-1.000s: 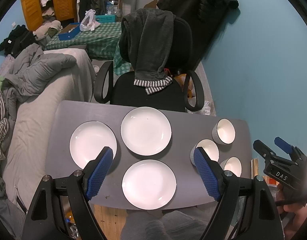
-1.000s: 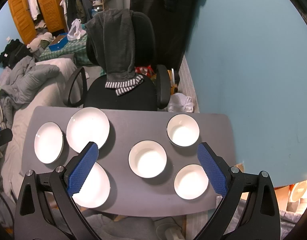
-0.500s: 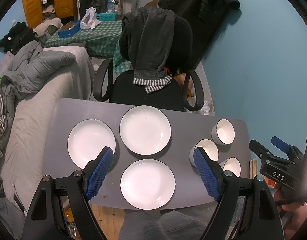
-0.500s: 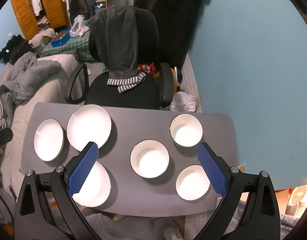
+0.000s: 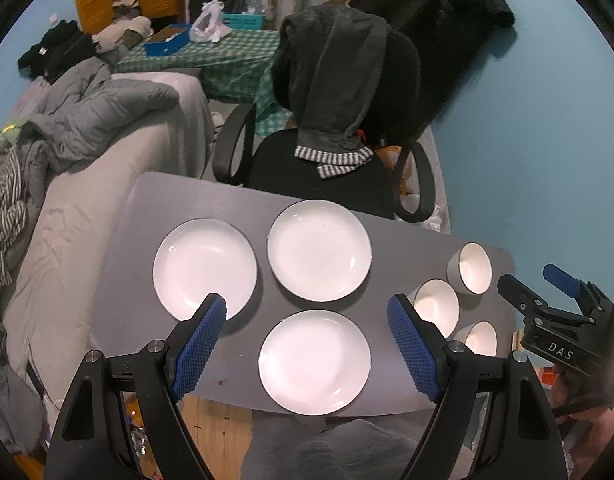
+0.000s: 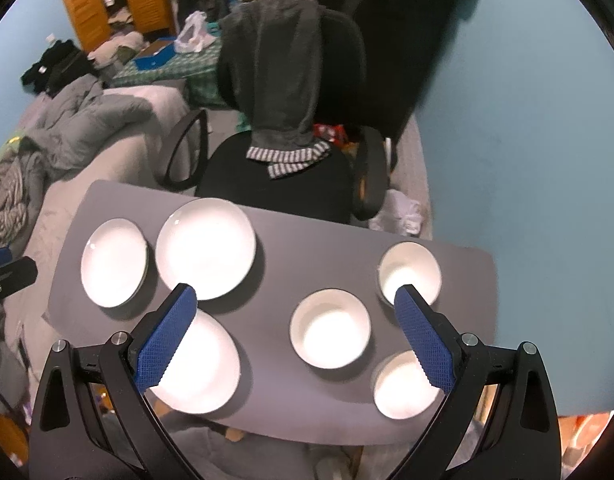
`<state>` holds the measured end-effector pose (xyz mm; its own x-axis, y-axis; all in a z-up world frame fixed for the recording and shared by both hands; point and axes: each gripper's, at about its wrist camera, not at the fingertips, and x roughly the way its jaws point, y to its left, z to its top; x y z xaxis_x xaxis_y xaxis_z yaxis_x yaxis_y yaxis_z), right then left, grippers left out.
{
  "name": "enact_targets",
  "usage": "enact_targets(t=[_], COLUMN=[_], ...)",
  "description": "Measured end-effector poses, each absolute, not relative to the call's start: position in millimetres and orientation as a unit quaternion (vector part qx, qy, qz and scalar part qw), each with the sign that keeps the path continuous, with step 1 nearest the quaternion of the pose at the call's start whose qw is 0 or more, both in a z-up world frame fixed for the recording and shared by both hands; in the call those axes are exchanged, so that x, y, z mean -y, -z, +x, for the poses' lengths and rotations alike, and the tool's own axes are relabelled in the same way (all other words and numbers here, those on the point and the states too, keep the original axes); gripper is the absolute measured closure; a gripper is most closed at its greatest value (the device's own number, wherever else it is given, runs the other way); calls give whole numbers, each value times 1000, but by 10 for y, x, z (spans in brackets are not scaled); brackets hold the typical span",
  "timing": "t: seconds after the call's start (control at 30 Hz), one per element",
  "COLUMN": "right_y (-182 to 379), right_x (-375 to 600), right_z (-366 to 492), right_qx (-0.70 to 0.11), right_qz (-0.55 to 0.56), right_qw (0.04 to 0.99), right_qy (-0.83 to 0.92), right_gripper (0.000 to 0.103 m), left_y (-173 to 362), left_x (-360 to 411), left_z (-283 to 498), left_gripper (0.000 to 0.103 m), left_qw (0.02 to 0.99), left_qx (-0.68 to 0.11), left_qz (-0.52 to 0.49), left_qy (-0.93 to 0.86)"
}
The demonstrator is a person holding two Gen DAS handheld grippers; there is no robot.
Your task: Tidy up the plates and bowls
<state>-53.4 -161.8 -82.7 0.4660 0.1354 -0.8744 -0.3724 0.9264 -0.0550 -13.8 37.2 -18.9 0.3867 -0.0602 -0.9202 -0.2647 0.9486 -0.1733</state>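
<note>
Three white plates lie on the grey table: a left plate, a far plate and a near plate. Three white bowls stand at the right: far bowl, middle bowl, near bowl. My left gripper is open and empty, high above the near plate. My right gripper is open and empty, high above the middle bowl; it also shows at the right edge of the left wrist view.
A black office chair with a dark hoodie over its back stands against the table's far edge. A grey bed with heaped clothes is at the left. A blue wall is at the right.
Both grippers have shifted slightly, so the table sits a little differently in each view. Plates and bowls have not moved. Both grippers stay open.
</note>
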Motion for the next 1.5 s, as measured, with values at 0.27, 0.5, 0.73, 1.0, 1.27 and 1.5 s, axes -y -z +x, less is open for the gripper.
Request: enact_targets(t=[0.27,0.5,0.73,1.0,1.27,1.5], right_y=[946,1207,1535,1904,2193,2420], right_x=[1329,1112,996,861,835,816], right_z=[-488,-414,-370,-363,-453,-476], right_qx=[-496,-522,-545,-555,-555,-547], right_qz=[-147,-149,-143,-173,-195,-215], right_qw=[833,805,784,764,755,754], right_qy=[-195,-241,-261,-278,-288,-292], right_gripper=[6,6,6,6,6,6], left_y=[378,622,935,1310,1627,1861], left_x=[-636,-793,-882,-836,-758,-764], left_z=[-292,-389,-481,-530,-525,-548], left_gripper=[19,19,19,19,19,19], left_qw=[804,793,780,766,760,747], left_qx=[-558,-569,-585,-606,-618,-630], left_qz=[-183,-187,-183,-174,-162,-180], left_qy=[-93,-109,-122,-123,-115,-116])
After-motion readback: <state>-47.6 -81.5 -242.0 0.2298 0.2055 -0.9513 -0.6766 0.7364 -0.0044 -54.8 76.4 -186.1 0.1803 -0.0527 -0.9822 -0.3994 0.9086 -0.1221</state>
